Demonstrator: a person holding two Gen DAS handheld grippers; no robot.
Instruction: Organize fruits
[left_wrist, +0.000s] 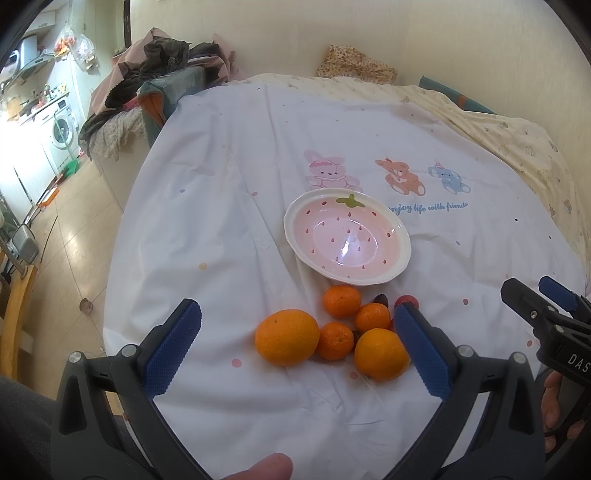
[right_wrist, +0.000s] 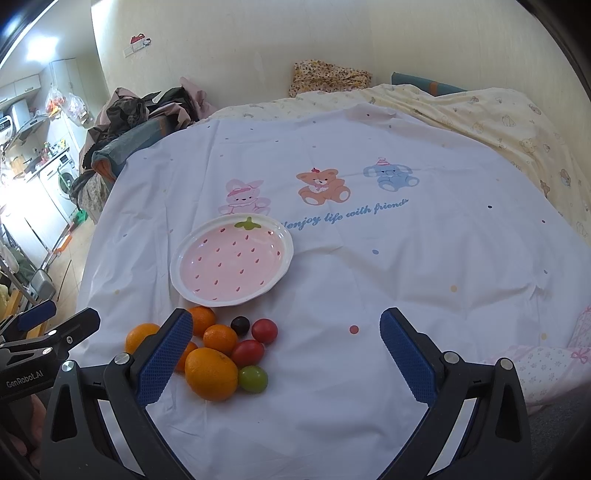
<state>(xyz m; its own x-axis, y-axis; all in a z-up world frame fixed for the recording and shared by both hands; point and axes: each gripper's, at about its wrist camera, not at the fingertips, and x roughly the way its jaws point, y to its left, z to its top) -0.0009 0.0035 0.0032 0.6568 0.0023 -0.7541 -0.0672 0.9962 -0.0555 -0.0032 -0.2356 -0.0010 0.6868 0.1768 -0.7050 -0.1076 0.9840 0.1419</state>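
Note:
A pink strawberry-pattern bowl (left_wrist: 347, 238) (right_wrist: 232, 260) sits empty on the white printed sheet (left_wrist: 229, 221). Just in front of it lies a cluster of fruit: two large oranges (left_wrist: 287, 336) (right_wrist: 211, 373), several small mandarins (left_wrist: 341, 301) (right_wrist: 220, 338), red tomatoes (right_wrist: 264, 330), a green one (right_wrist: 253, 378) and a dark one (right_wrist: 240, 325). My left gripper (left_wrist: 297, 332) is open, hovering over the fruit with nothing held. My right gripper (right_wrist: 286, 338) is open too, just right of the fruit, holding nothing. Each gripper shows at the other view's edge.
The sheet covers a bed with a yellow blanket (right_wrist: 480, 114) behind and a floral cushion (left_wrist: 354, 64) at the wall. A pile of clothes (left_wrist: 159, 70) lies at the bed's left. The floor and a kitchen with a washing machine (left_wrist: 61, 129) are at far left.

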